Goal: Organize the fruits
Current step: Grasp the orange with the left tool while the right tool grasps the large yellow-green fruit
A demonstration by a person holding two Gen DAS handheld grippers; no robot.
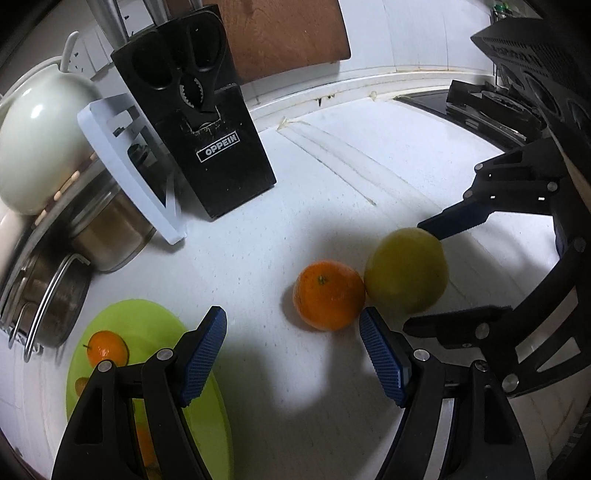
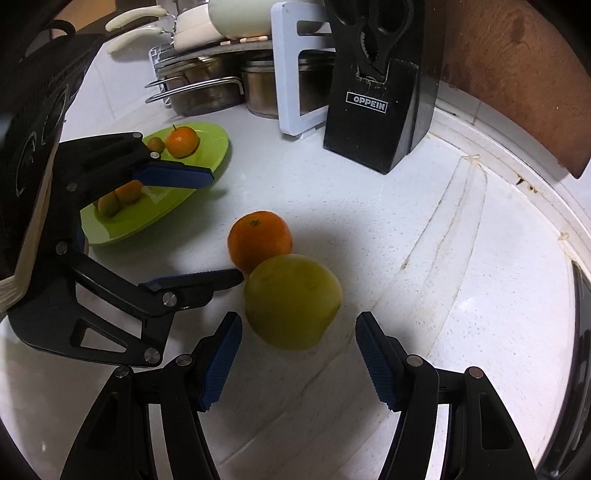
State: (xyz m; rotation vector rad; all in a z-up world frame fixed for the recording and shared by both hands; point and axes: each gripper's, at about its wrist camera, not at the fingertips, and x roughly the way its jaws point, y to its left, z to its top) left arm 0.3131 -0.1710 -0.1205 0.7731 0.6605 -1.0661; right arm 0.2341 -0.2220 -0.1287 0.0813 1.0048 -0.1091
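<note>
An orange (image 1: 328, 294) (image 2: 259, 239) and a larger yellow-green citrus (image 1: 406, 269) (image 2: 291, 301) lie touching on the white counter. A green plate (image 1: 207, 417) (image 2: 207, 147) holds a small orange (image 1: 107, 348) (image 2: 182, 141) and several other small fruits. My left gripper (image 1: 293, 354) (image 2: 221, 229) is open and empty, just short of the orange, with the plate under its left finger. My right gripper (image 2: 297, 360) (image 1: 424, 273) is open, its fingers on either side of the yellow-green citrus, not closed on it.
A black OPPEIN knife block (image 1: 214, 147) (image 2: 373, 103) with scissors stands at the back beside a white stand (image 1: 129, 173) (image 2: 291, 74). Steel pots (image 1: 92, 236) (image 2: 207, 85) on a rack and a pale kettle (image 1: 40, 140) are at the left. A wooden board (image 1: 280, 33) leans on the wall.
</note>
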